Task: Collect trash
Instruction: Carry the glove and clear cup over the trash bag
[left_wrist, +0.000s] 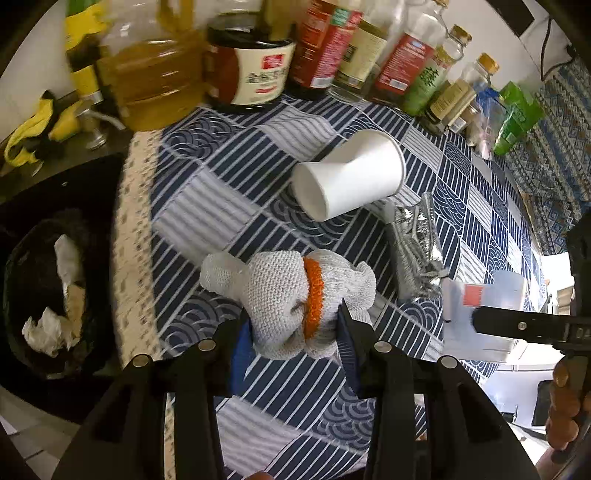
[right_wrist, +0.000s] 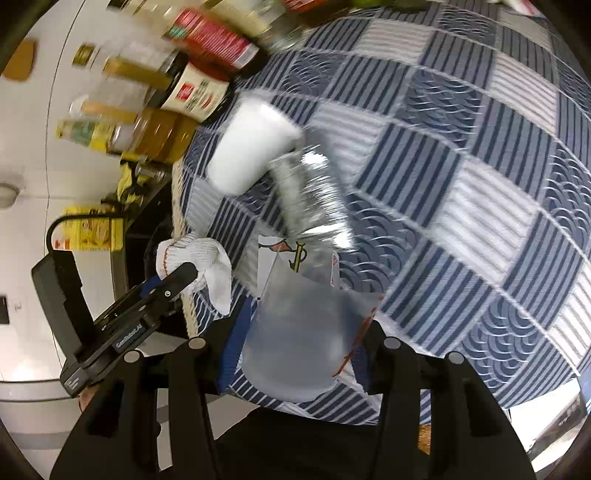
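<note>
So the left tool (left_wrist: 291, 325) is clamped on a knit glove (left_wrist: 284, 295), white with an orange cuff band, held up over the desk (left_wrist: 207, 184). The right tool (right_wrist: 295, 332) is squeezing a clear plastic bag (right_wrist: 299, 332) with some red print and a card-like picture on it; in the left view that bag shows at about 3 o'clock from the glove.

Past the glove at roughly 1 o'clock, a white paper cup (left_wrist: 347, 181) lies on its side on the blue patterned cloth. Just beside it at 4 o'clock is a crumpled silver wrapper (left_wrist: 413, 243), touching or nearly touching the cup.

Off the desk's edge at 9 o'clock there's a black bin (left_wrist: 48, 295) with crumpled tissues (left_wrist: 48, 328) inside. Along the far edge at 12 o'clock stands a row of bottles (left_wrist: 332, 48), with an oil jug (left_wrist: 151, 81) and a sauce jar (left_wrist: 251, 70) at the left end.
</note>
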